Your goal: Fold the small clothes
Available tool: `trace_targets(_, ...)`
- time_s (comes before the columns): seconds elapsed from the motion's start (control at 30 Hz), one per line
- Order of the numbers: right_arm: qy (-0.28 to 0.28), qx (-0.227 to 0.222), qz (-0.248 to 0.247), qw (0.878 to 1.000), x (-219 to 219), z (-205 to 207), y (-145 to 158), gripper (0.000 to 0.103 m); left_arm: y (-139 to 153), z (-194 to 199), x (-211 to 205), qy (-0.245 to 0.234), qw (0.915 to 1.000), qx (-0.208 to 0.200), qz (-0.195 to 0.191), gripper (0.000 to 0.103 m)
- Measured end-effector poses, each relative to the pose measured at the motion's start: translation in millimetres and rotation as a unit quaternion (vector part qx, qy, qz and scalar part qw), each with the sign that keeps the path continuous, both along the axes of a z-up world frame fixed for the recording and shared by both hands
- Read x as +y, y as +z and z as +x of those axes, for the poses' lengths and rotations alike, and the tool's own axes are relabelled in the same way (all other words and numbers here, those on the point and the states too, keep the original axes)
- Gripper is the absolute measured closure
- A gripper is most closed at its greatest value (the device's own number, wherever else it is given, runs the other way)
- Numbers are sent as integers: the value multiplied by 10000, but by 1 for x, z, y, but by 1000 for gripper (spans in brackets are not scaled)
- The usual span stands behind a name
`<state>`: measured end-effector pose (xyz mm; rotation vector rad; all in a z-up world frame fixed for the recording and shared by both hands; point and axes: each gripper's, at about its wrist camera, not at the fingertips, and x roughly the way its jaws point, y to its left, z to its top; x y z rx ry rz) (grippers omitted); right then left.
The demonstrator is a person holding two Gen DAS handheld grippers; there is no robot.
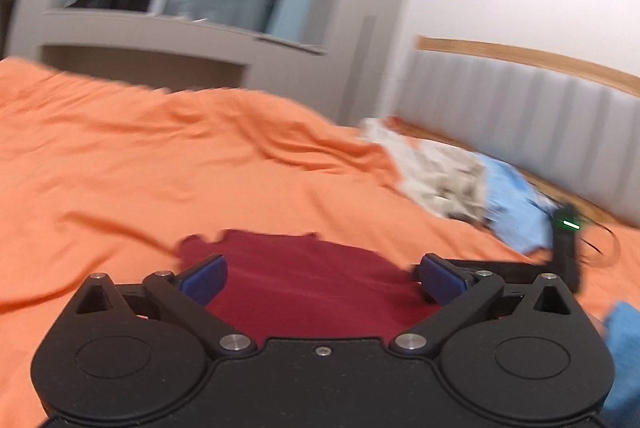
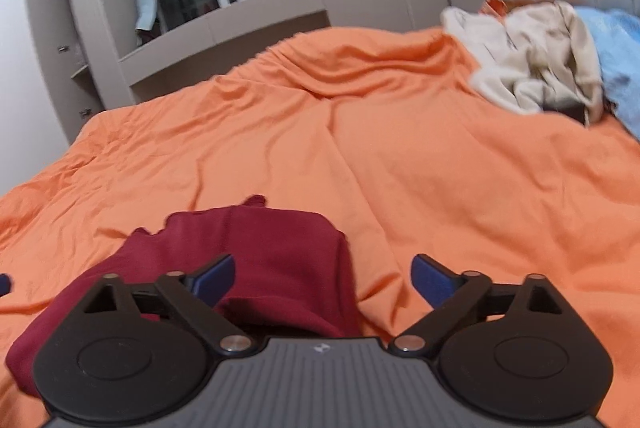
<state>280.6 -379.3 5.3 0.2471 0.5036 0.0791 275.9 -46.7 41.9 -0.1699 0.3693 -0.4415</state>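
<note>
On bed [image 2: 440, 156], red top [image 2: 256, 252] (tongs apart)

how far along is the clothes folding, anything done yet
Early on. No folded stack shows in either view. In hand: the dark red garment lies on the orange bedspread, with the left gripper and right gripper both open over it, gripping nothing. Left: a cream garment and a light blue garment lie crumpled near the headboard.
</note>
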Motion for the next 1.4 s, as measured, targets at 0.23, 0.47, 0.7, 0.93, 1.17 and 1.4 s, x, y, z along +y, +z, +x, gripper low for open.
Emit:
trace_targets(0.23,1009,145,-439,9938,31,-15,1,0,-18,30,32,715,9917,929,-527,1)
trace_targets(0.47,1168,634,-822,9877,44,-12,-14,0,-43,39,36,744,9855,1481,-370,1)
trace_targets(0.7,1191,764,-910,9857,45,-11,-20,0,-64,40,35,688,9812,1796,-169,0)
trace_targets(0.93,965,719,-114,9927,14,-8,-11,0,-67,37,31,709,9826,1719,-7,0)
trace_targets(1.17,134,649,520,9964,-18,6,-13,0,-68,37,31,714,9828,1701,-86,0)
trace_targets(1.4,-378,1071,263,9932,-21,31,-33,0,-69,36,31,711,9834,1669,-85,0)
